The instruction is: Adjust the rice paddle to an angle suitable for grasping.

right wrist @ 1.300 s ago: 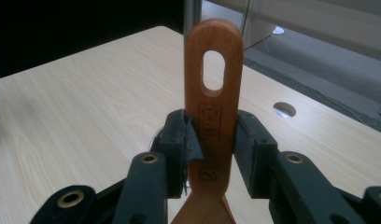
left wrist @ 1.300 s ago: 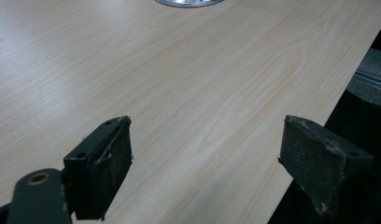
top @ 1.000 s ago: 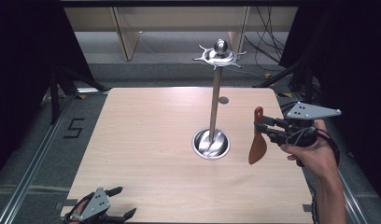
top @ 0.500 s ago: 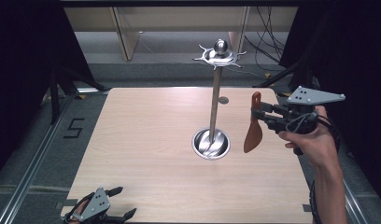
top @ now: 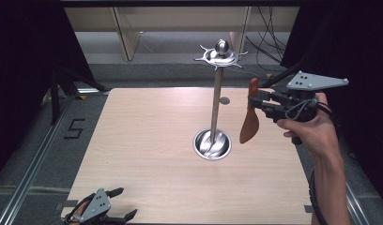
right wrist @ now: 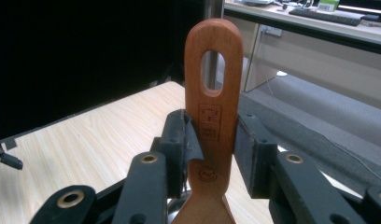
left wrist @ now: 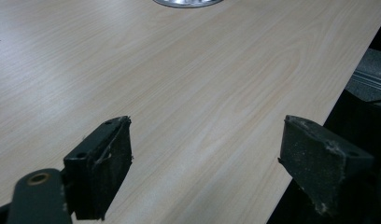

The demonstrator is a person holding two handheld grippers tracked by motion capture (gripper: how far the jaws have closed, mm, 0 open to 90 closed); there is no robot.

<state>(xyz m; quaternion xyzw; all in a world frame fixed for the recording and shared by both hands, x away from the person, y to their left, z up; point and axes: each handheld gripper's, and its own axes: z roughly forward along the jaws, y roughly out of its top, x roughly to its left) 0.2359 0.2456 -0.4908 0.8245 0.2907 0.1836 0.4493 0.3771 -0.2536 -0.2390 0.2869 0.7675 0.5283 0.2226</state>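
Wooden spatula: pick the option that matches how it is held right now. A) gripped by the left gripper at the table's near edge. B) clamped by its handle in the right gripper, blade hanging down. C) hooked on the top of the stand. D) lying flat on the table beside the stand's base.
B: the right gripper is shut on the wooden spatula at its handle, blade hanging down above the table, apart from the stand.

A reddish-brown wooden spatula (right wrist: 214, 116) stands upright, its handle clamped between the right fingers (right wrist: 254, 149); the slotted hanging hole sits above them, the blade hanging below.
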